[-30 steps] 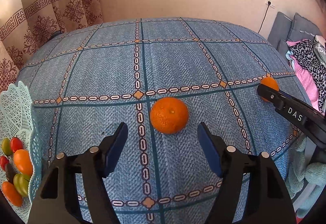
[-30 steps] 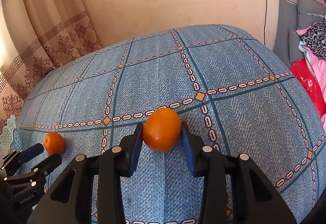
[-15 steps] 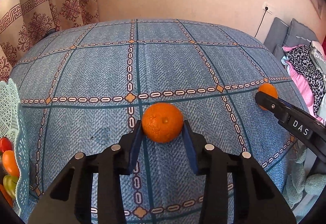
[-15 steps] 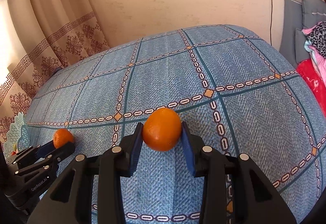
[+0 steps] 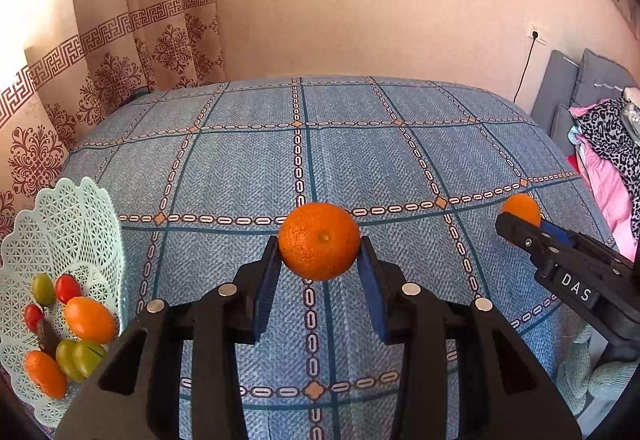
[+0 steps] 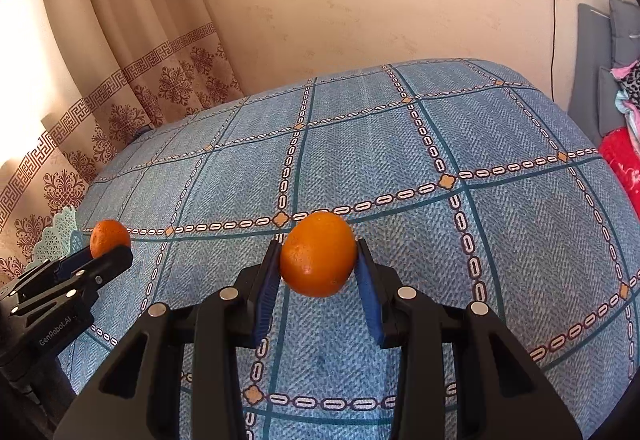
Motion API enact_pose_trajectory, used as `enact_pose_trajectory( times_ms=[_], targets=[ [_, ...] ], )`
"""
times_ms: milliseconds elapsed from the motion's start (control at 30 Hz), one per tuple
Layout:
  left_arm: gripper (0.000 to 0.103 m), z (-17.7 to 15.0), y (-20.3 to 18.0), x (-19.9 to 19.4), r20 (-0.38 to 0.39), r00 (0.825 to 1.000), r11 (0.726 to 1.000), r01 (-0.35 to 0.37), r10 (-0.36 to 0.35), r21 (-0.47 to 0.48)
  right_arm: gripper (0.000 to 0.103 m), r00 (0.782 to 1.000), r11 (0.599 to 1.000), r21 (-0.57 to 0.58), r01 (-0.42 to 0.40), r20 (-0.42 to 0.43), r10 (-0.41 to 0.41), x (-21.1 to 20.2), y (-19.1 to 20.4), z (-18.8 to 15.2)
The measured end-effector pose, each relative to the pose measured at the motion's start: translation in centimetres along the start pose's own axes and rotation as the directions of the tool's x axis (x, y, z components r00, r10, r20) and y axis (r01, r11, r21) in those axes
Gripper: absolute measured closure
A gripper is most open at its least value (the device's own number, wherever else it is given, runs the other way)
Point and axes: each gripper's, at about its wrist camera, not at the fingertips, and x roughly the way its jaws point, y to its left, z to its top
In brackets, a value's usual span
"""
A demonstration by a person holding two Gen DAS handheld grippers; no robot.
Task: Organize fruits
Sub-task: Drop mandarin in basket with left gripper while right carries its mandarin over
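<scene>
**Both oranges now off the cloth, basket waiting at the left**

The worktop (image 5: 400, 167), draped in a blue checked cloth, stands against a plain wall with patterned curtains (image 5: 120, 59) to the left and a heap of clothes (image 5: 608, 151) at the right edge.

A second ago the left tongs (image 5: 320, 264) stood spread around an orange lying on the cloth; half a second ago they had pressed in on it; now they pinch that orange (image 5: 319, 240) between the blue pads (image 5: 266, 280), and it appears lifted clear of the cloth, the camera showing more wall and a flatter worktop than before. The right tongs (image 6: 317, 266) pinch their own orange (image 6: 318, 254) as they did throughout, and it too looks raised above the cloth. Each camera catches the other pair off to its side with fruit at the tips.

So, judged from this, the picking-up is finished for both fruits and the carrying step begins. The pale lattice basket (image 5: 68, 207) sits at the worktop's left edge, already holding small tomatoes and other fruits (image 5: 68, 328), and seems the likely destination. It lies near the left tongs and well apart from the right ones, which would have to cross the worktop. With both oranges heading for one basket, the two pairs could crowd each other at the rim.
</scene>
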Motion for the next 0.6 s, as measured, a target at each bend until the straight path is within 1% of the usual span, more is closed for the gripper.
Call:
enact_pose_trajectory(
  times_ms=[200, 400, 600],
  targets=[
    [0.063, 0.0, 1.0, -3.0, 0.042, 0.999, 1.000, -0.013, 0.015, -0.025, 0.066, 0.999, 0.999, -0.026, -0.032, 0.007, 0.033, -0.9, 1.3, -0.3],
    [0.063, -0.4, 3.0, -5.9, 0.083, 0.996, 0.997, -0.033, 0.039, -0.073, 0.066, 0.998, 0.997, -0.046, -0.063, 0.010, 0.063, -1.7, 2.5, -0.5],
    [0.063, -1.1, 5.9, -7.9, 0.111, 0.988, 0.988, -0.091, 0.105, -0.123, 0.066, 0.995, 0.993, -0.074, -0.093, 0.020, 0.095, -2.6, 4.3, -0.5]
  ],
)
